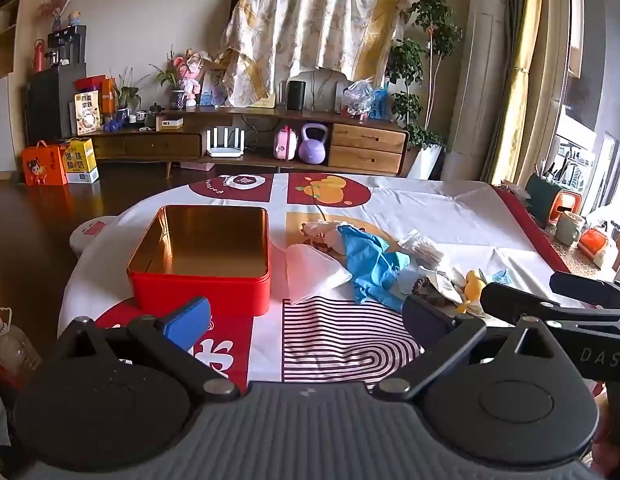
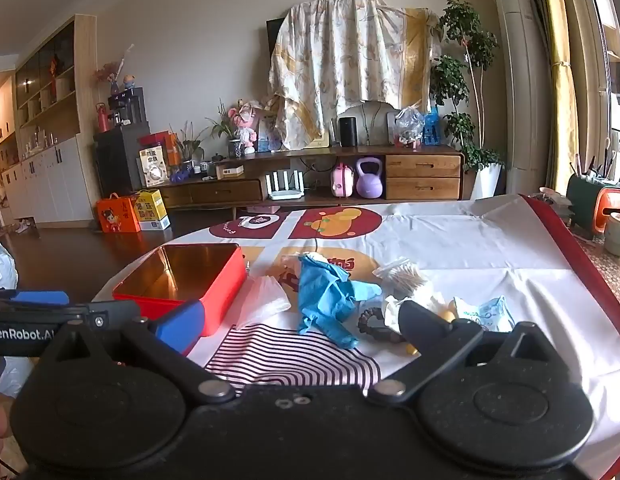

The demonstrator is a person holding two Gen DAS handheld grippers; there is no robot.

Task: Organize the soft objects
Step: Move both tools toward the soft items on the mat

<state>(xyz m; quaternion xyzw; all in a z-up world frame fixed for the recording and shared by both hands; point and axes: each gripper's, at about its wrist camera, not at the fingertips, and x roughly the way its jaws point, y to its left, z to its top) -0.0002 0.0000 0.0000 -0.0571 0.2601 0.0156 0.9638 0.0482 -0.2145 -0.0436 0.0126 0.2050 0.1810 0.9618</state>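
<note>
both tools hang low over the near edge of the table (image 1: 449,208), each with its jaws spread as wide as they go and nothing between them. left tool (image 1: 306,312) sits just in front of the red tin (image 1: 198,284), which stands open and empty, its gold inside bare. right tool (image 2: 302,320) faces the loose pile directly: the blue glove (image 2: 329,296) lies just ahead between its fingers, long axis running away from the camera and slightly leftward. a white plastic bag (image 2: 264,300) lies between glove and tin, touching neither clearly. to the right of the glove sit a bundle of cotton swabs (image 2: 403,276), a dark bead bracelet (image 2: 369,322), a yellow toy (image 1: 471,284) partly hidden by a finger, and a small printed packet (image 2: 483,312). judging by this, the right hand is nearer the pile; the tin lies to its left.
</note>
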